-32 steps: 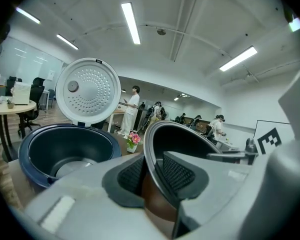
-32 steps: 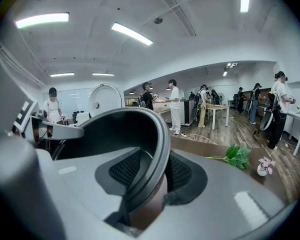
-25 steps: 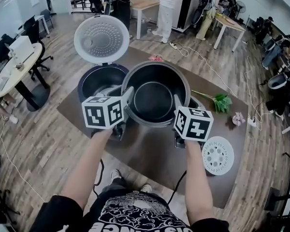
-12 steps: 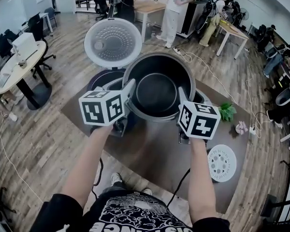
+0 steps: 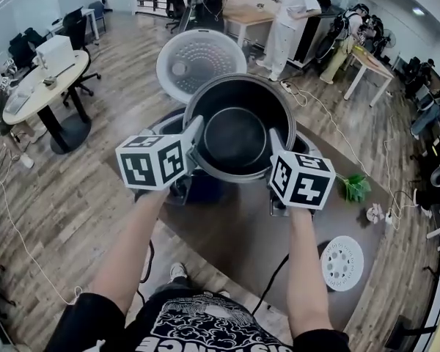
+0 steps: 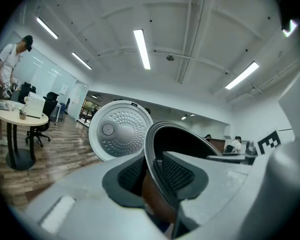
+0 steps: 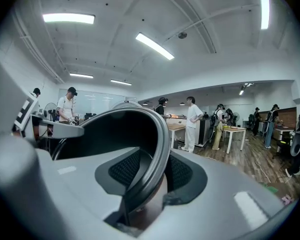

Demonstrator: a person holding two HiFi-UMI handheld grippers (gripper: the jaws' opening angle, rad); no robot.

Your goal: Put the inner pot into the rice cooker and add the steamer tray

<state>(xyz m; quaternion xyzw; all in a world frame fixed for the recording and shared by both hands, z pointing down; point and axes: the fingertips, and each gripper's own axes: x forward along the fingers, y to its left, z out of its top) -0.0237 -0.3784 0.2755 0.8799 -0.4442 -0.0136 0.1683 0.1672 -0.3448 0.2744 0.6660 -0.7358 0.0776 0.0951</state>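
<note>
Pinching opposite rim edges — inner pot

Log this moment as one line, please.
pot: held, not yet in cooker | left claw: shut on pot | right claw: shut on pot | lid: open | tray: unused

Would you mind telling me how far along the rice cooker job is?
Done: the rice cooker has its lid open. In hand: the left gripper and right gripper each clamp the rim of the inner pot, not yet seated. Left: lower it in, then add the steamer tray from the mat.
</note>
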